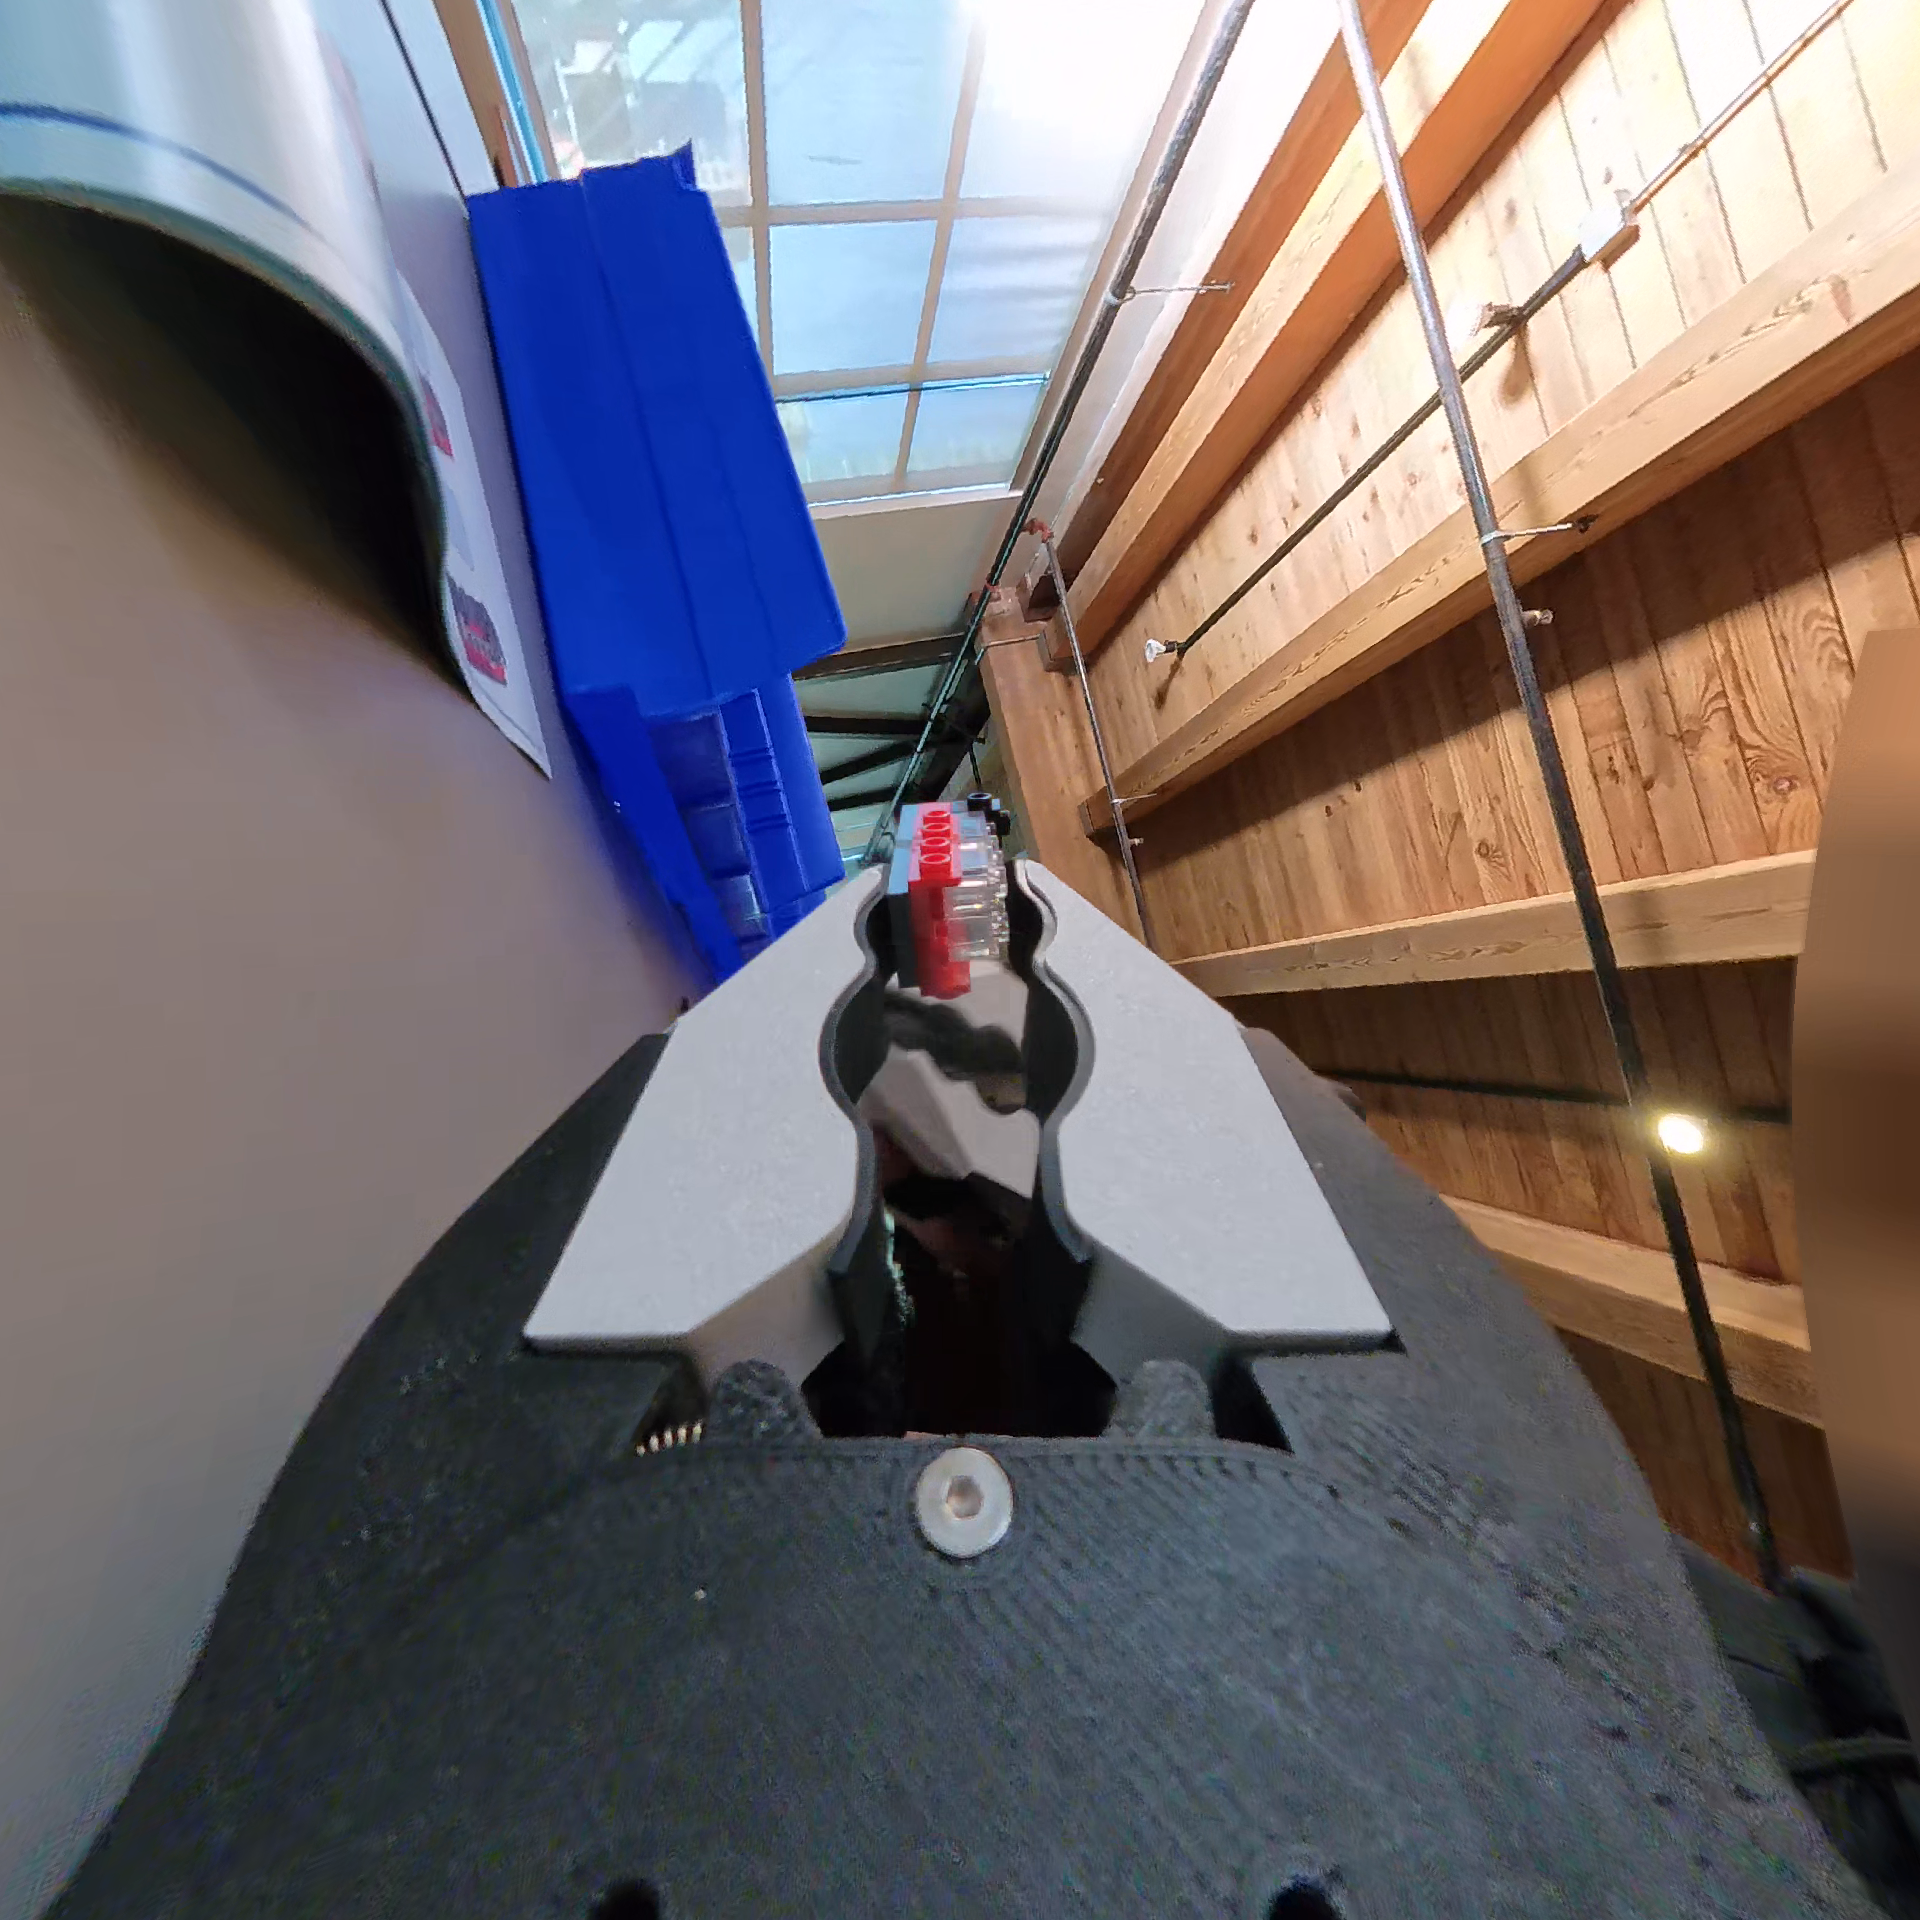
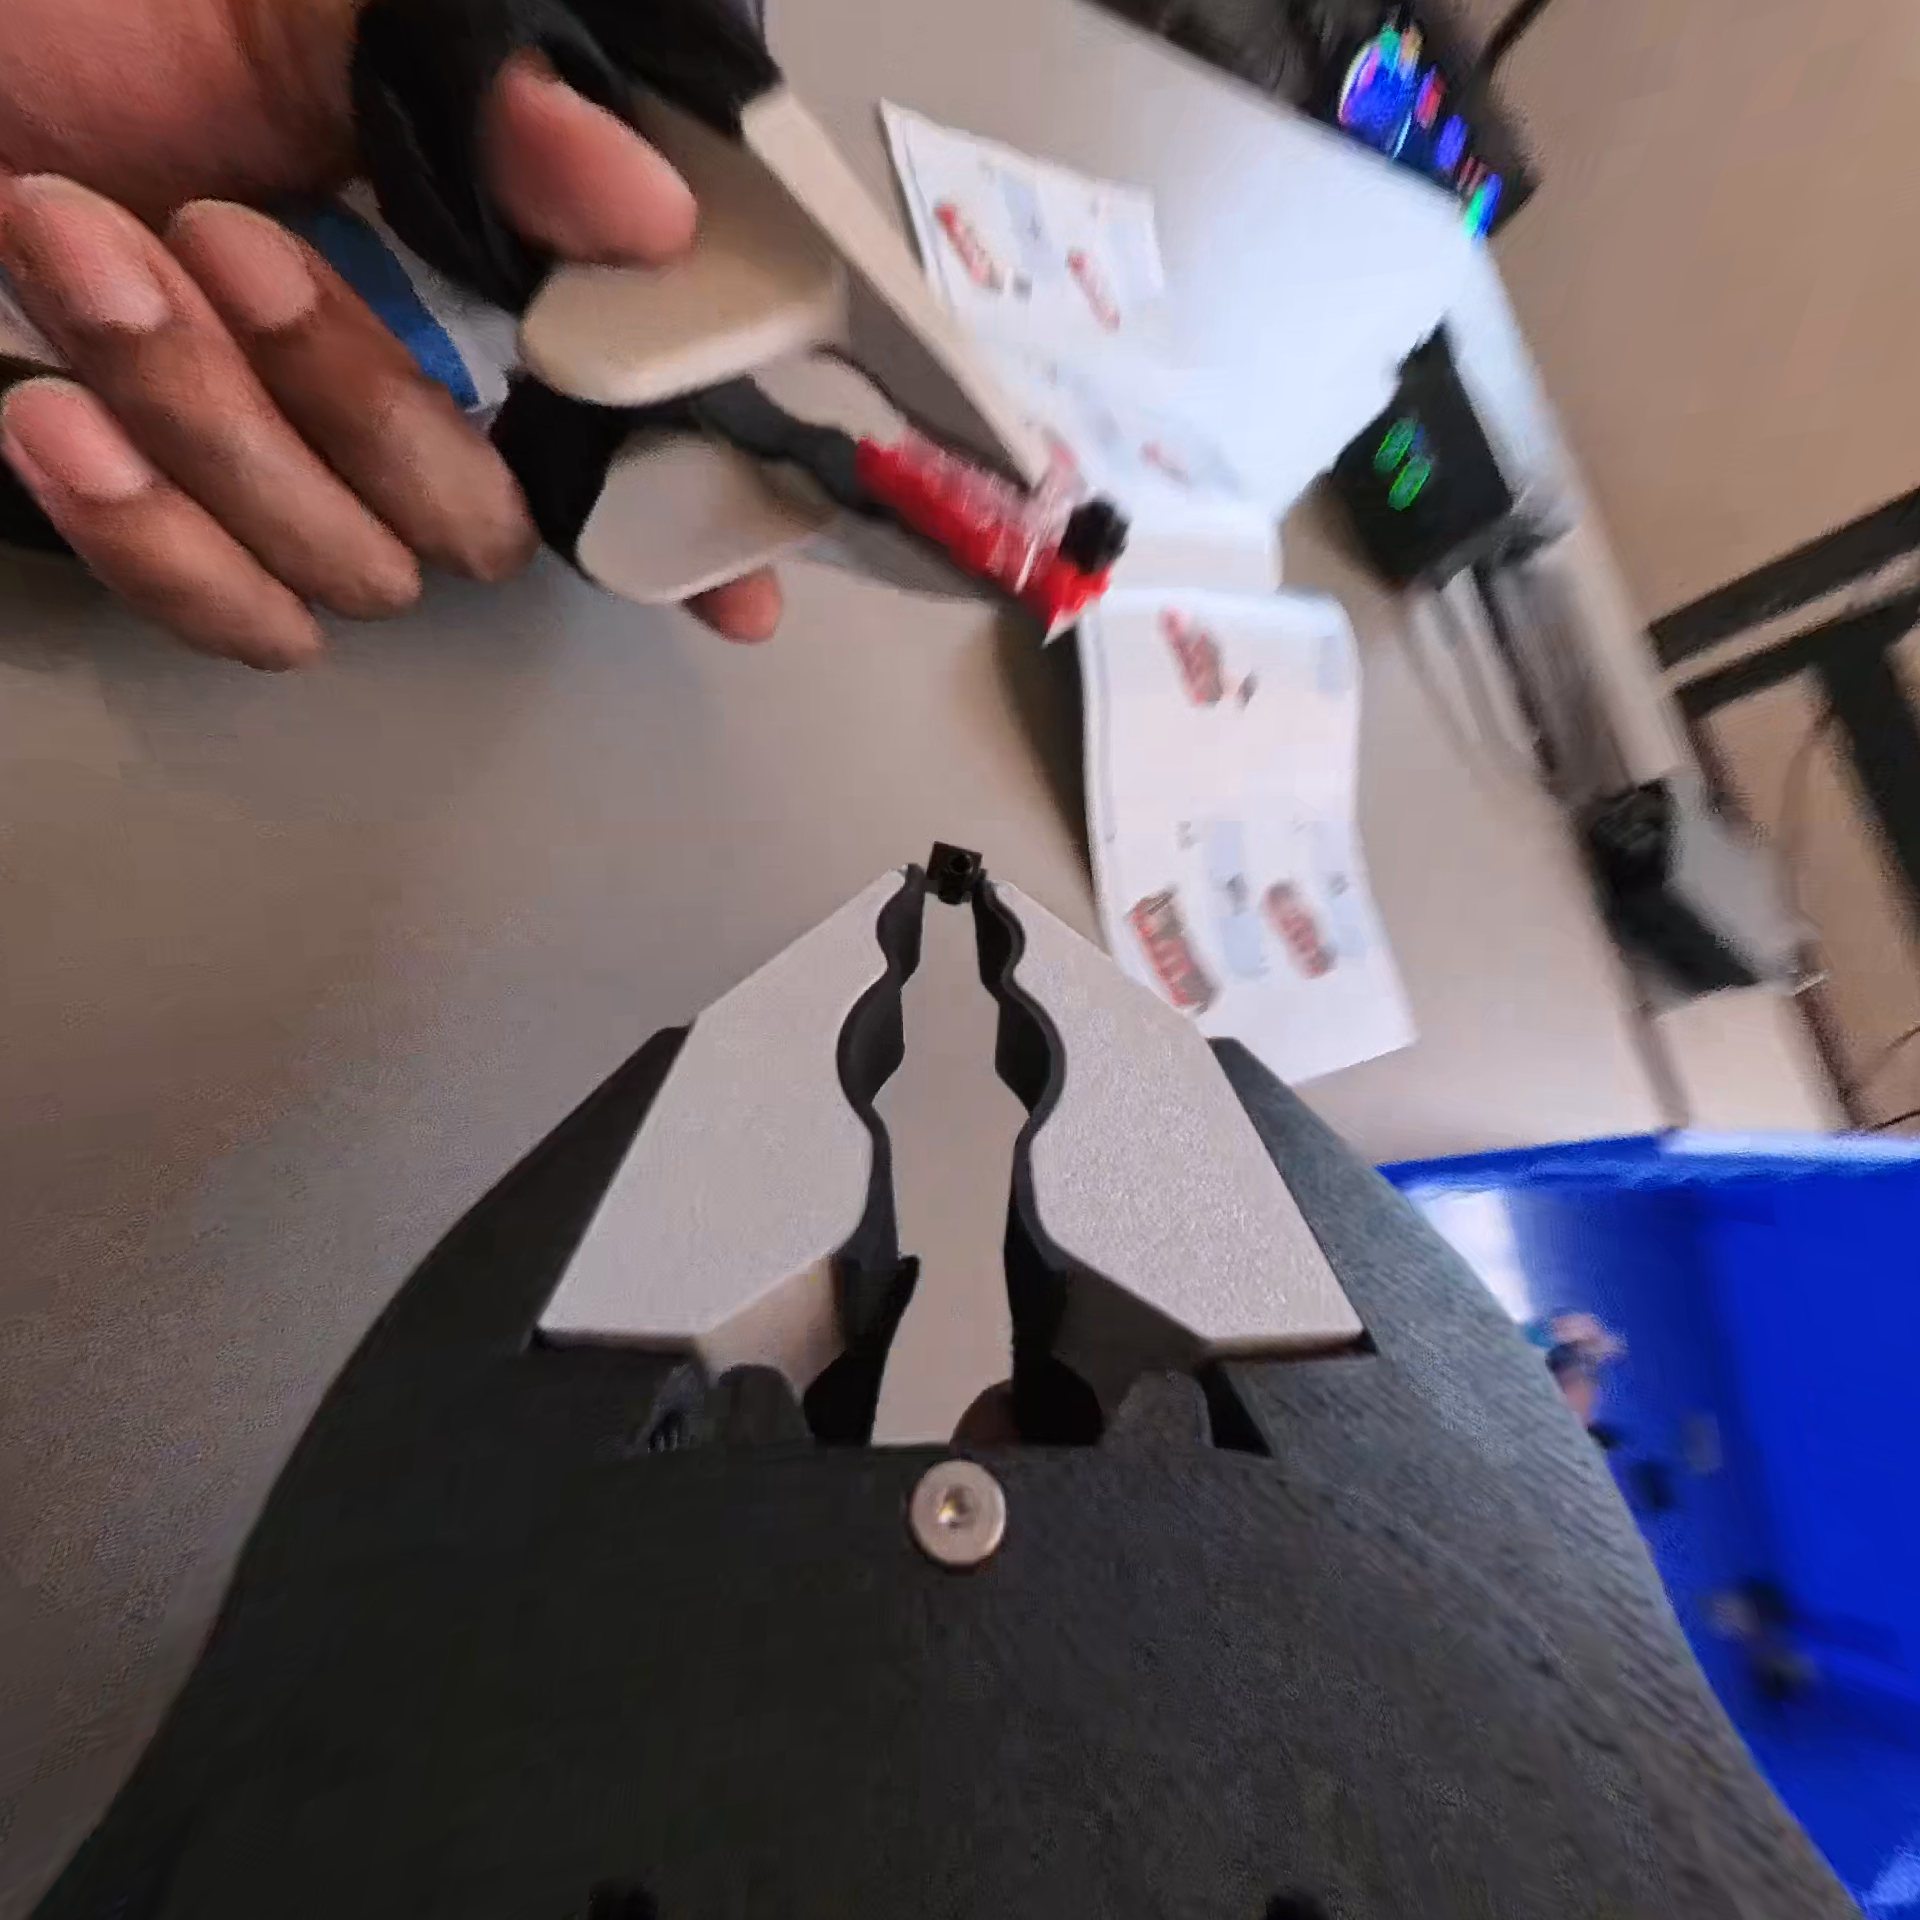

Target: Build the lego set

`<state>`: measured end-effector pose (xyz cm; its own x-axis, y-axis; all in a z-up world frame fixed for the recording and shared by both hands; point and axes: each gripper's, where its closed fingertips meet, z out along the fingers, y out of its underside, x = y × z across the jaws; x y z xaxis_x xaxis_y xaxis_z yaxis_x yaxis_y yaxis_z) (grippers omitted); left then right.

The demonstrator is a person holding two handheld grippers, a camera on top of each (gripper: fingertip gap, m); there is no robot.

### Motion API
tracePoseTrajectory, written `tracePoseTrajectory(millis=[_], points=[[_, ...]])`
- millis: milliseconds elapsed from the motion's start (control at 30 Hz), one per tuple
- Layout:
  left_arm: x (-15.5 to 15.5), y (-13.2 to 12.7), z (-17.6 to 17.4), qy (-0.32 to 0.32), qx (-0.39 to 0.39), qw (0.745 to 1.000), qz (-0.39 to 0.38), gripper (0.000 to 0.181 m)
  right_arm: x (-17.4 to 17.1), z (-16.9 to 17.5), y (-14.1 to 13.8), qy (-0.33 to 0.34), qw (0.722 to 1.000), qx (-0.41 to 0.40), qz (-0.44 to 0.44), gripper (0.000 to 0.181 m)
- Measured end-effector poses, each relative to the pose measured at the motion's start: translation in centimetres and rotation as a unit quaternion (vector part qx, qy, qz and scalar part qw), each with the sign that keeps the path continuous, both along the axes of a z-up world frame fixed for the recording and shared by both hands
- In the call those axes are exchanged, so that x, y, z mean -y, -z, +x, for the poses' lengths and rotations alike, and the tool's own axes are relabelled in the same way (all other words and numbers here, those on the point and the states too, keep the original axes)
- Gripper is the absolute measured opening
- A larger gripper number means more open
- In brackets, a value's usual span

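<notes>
Between the fingers of the left gripper (image 1: 951, 914), in the left wrist view, sits the partly built lego assembly (image 1: 948, 904): red studded bricks, clear pieces and a black base, clamped near the tips with a small black part at its far end. This gripper is tilted upward, so behind it show a wooden plank wall (image 1: 1455, 623), a window (image 1: 883, 208), a blue bin (image 1: 644, 468) and a curled instruction sheet (image 1: 457, 582) at the left edge. Its print is too blurred and oblique to read.

From the right wrist view, the right gripper (image 2: 951, 883) is nearly closed, pinching a tiny black piece (image 2: 954, 864) at the very tips. Up and to the left, a hand (image 2: 239, 364) grips the left gripper, which carries the red assembly above the grey tabletop (image 2: 416, 831); the two grippers are well apart. Instruction pages (image 2: 1236, 810) lie on the tabletop beyond (pictures of the red model show, but no legible writing), and a blue bin (image 2: 1714, 1403) stands at the right.

The risk, as I judge it, is the black piece: held by so little, it could twist or pop out when pressed onto the assembly, especially if the stud and hole meet off-axis. The assembly itself could also pivot in the left fingers under that push. Motion blur here suggests quick movement, which would make alignment harder.
</notes>
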<state>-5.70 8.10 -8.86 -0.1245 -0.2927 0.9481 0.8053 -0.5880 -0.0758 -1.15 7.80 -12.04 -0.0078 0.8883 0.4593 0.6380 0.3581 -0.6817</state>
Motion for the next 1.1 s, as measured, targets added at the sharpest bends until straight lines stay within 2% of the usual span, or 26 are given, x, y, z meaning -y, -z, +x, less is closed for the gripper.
tracePoseTrajectory(millis=[67,167,267,400,633,1100], points=[[0.1,0.2,0.0,0.007,0.012,1.0,-0.013,0.02,-0.3,-0.8,-2.0,-0.047,0.996,-0.008,0.08,0.01],[0.4,0.3,-0.1,0.011,0.026,0.999,-0.024,0.02,0.0,-2.0,-3.8,-0.121,0.974,-0.003,0.19,0.01],[0.6,0.4,-0.1,0.014,0.034,0.999,-0.029,0.02,0.1,-3.1,-4.4,-0.177,0.94,0.015,0.291,0.011],[0.7,0.4,-0.2,0.016,0.045,0.998,-0.033,0.02,0.4,-4.2,-4.7,-0.22,0.902,0.029,0.371,0.01],[0.8,0.3,-0.4,0.021,0.068,0.997,-0.038,0.02,0.6,-4.8,-3.9,-0.249,0.865,0.066,0.43,0.01],[0.9,0.4,-0.6,0.024,0.08,0.996,-0.042,0.02,0.7,-5.1,-3.3,-0.287,0.834,0.098,0.461,0.011]])
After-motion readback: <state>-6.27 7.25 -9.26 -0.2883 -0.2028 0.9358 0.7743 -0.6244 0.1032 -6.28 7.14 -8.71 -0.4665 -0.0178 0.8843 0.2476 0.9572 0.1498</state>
